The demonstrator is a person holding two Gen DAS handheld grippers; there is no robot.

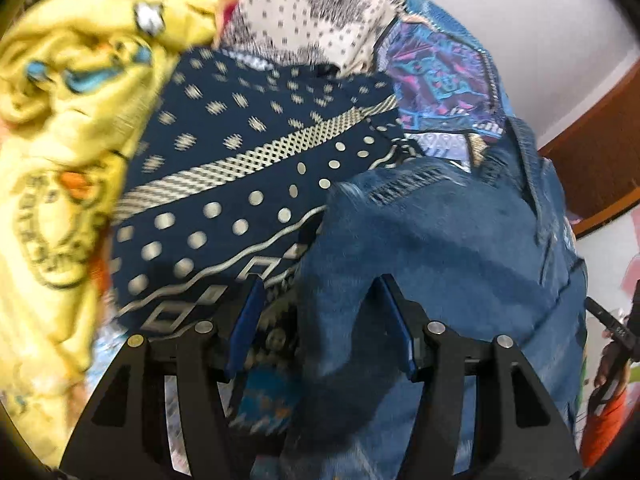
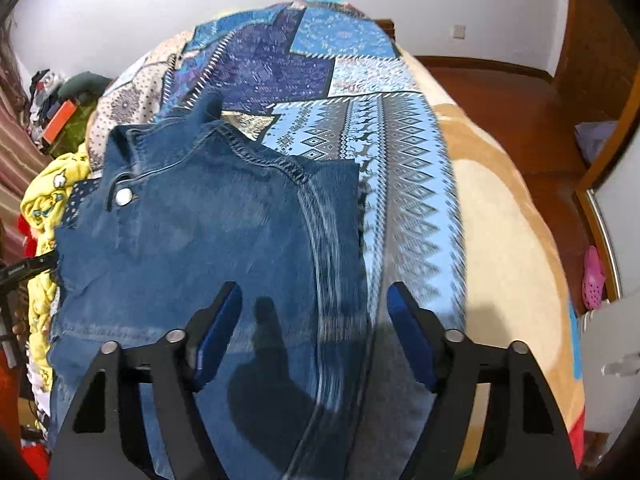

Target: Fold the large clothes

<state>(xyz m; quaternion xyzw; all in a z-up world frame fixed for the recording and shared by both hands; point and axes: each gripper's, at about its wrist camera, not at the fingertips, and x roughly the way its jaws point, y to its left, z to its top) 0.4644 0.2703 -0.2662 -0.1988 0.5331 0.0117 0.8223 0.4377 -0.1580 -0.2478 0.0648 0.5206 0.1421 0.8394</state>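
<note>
Room: white walls, wooden floor [image 2: 500, 92] on the far right, bed [image 2: 504, 240] with a tan blanket filling the middle of the right wrist view.
Bed cover: blue patchwork spread [image 2: 360, 128] lies over the tan blanket, running from near to far.
Task item: denim jacket [image 2: 192, 240] lies flat on the patchwork spread, collar at the far end, one white button [image 2: 123, 196] near the collar; its right edge runs down between the fingers of the right claw.
Left claw [image 1: 320, 320]: jaws wide apart, blue pads showing; a fold of the denim jacket [image 1: 420, 248] sits between them, contact not clear through the blur.
Right claw [image 2: 314, 320]: jaws wide, holding nothing, hovering over the near part of the jacket, its shadow on the denim.
Left of jacket: navy cloth [image 1: 248, 160] with cream dots and bands, lying just beside and partly under the denim.
Far left: yellow printed garment [image 1: 68, 128], crumpled, touching the navy cloth.
Far side: cream dotted cloth [image 1: 312, 16] behind the navy one.
Image quality: left wrist view motion-blurred.
</note>
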